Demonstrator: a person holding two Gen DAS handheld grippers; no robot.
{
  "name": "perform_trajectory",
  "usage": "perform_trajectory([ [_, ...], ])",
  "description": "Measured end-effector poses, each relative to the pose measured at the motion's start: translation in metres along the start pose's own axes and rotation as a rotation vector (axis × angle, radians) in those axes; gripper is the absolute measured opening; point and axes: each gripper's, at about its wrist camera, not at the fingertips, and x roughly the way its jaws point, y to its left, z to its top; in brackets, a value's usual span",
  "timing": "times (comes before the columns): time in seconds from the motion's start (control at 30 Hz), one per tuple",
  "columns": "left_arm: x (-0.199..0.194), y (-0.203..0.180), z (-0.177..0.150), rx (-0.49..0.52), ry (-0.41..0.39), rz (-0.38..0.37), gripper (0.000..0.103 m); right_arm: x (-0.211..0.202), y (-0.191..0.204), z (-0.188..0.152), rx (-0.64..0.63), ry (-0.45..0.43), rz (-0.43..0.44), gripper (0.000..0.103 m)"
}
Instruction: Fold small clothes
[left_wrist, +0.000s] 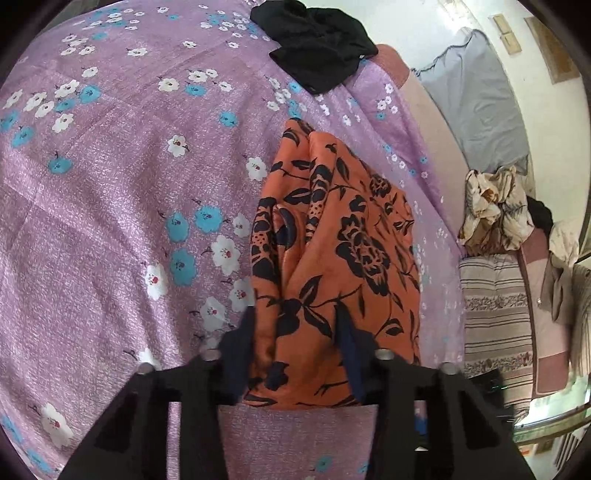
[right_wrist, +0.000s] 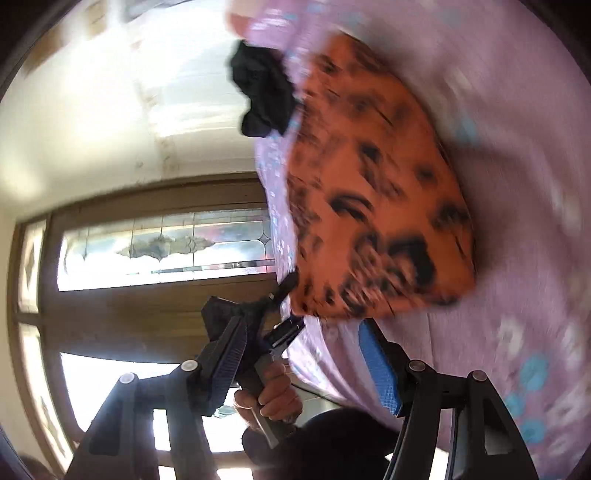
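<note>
At the bottom centre of the left wrist view the left gripper (left_wrist: 295, 332) had its jaws either side of the near edge of the orange floral garment (left_wrist: 332, 240), pads pressing its folds. The garment lay lengthwise on the purple flowered bedsheet (left_wrist: 110, 184), a black garment (left_wrist: 314, 40) near the top edge. The right gripper (right_wrist: 299, 354) (badly blurred) stood with jaws apart and empty just below the orange cloth.

An orange cloth printed with black flowers and leaves (left_wrist: 332, 243) lies folded at centre frame on a lilac bedsheet strewn with white and blue blossoms (left_wrist: 110, 177). The black left gripper (left_wrist: 295, 332), bottom centre, has its two fingers either side of the cloth's near edge. A crumpled black garment (left_wrist: 317, 44) sits at upper centre.
</note>
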Motion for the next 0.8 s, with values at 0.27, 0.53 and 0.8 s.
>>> perform_trajectory([
  [0.27,0.005,0.007,0.002,-0.057,0.027,-0.046,0.037,0.025,-0.026,0.004,0.093,-0.128,-0.031,0.067],
  [0.53,0.004,-0.001,0.001,-0.011,0.02,-0.05,0.034,0.013,0.008,0.007,-0.121,-0.265,-0.158,0.058],
  [0.8,-0.002,-0.014,-0.001,0.023,-0.028,-0.102,0.022,0.0,0.024,0.009,-0.244,-0.348,-0.214,0.019],
])
